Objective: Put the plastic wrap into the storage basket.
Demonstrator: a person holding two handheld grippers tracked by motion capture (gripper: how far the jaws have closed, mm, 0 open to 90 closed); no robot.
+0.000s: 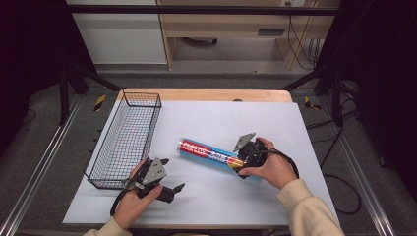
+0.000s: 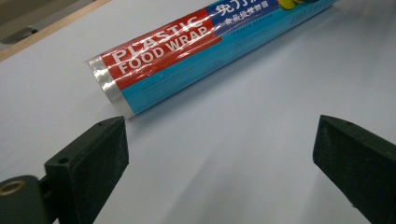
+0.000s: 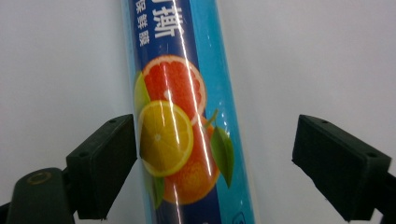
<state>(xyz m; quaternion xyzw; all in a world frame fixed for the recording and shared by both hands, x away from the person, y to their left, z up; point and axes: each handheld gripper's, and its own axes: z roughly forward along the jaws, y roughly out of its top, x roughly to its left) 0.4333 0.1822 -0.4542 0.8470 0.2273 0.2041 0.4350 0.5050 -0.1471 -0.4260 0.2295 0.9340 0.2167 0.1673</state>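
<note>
i see a roll of plastic food wrap (image 1: 209, 153) lying on its side on the pale sheet (image 1: 275, 123) that covers the table, about mid-table and slanted, its left end farther from me and its right end nearer. my right gripper (image 1: 246, 160) sits over that right end, held in my right hand (image 1: 273, 167). in the right gripper view its jaws stand wide apart with the roll (image 3: 182, 121) between them: the left jaw is touching or just beside the printed orange slices, the right jaw well clear of the roll, so nothing is clamped. my left gripper (image 1: 172, 189) is near the front edge of the table at the left, in my left hand (image 1: 135, 201), and its jaws are spread as well. in the left gripper view they frame bare sheet, with the roll's red-labelled end (image 2: 159, 51) lying beyond them, apart from both jaws. a black wire basket (image 1: 125, 140) stands along the left side of the sheet, just left of my left gripper and well apart from the roll.
</note>
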